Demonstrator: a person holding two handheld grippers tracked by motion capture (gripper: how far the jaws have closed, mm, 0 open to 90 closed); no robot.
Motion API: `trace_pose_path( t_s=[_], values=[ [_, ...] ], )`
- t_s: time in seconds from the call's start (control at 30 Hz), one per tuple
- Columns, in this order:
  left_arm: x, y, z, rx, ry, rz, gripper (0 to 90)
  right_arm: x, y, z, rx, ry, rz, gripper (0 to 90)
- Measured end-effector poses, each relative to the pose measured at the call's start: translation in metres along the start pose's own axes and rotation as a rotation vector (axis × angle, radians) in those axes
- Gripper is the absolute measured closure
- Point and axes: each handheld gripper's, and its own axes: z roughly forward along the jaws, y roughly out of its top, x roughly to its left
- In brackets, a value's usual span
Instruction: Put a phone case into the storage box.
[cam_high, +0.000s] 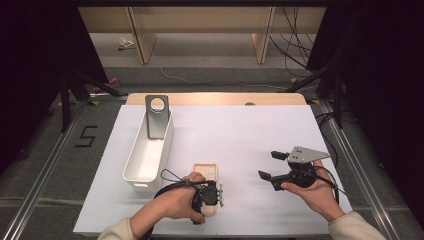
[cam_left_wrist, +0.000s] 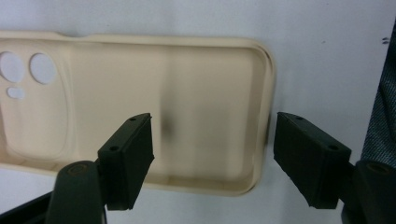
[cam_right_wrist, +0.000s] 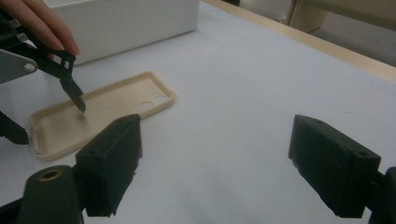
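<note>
A beige phone case (cam_high: 206, 171) lies hollow side up near the front of the white table, with its camera holes at the far end. My left gripper (cam_high: 212, 197) points down over its near end. In the left gripper view the jaws (cam_left_wrist: 212, 140) stand apart astride the case's (cam_left_wrist: 201, 93) end rim, one inside the hollow and one outside, without pressing on it. The right gripper view shows the case (cam_right_wrist: 107, 112) with one left fingertip (cam_right_wrist: 80, 103) down in its hollow. My right gripper (cam_high: 267, 164) hovers open to the right, nothing between its jaws (cam_right_wrist: 215, 154).
A long white bin (cam_high: 147, 150) stands left of the case, with a grey metal plate with a round hole (cam_high: 157, 117) upright at its far end. The bin's wall (cam_right_wrist: 126, 23) is behind the case in the right gripper view. A wooden edge (cam_high: 215, 98) borders the far side.
</note>
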Motion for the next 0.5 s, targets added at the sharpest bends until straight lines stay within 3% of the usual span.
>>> trace_pose_path(
  t_s=[0.5],
  values=[
    [0.0001,0.0009,0.0041,0.007,-0.003,0.02,29.7,-0.0001,0.0008,-0.0015,-0.01,0.0,-0.001,18.0]
  ],
)
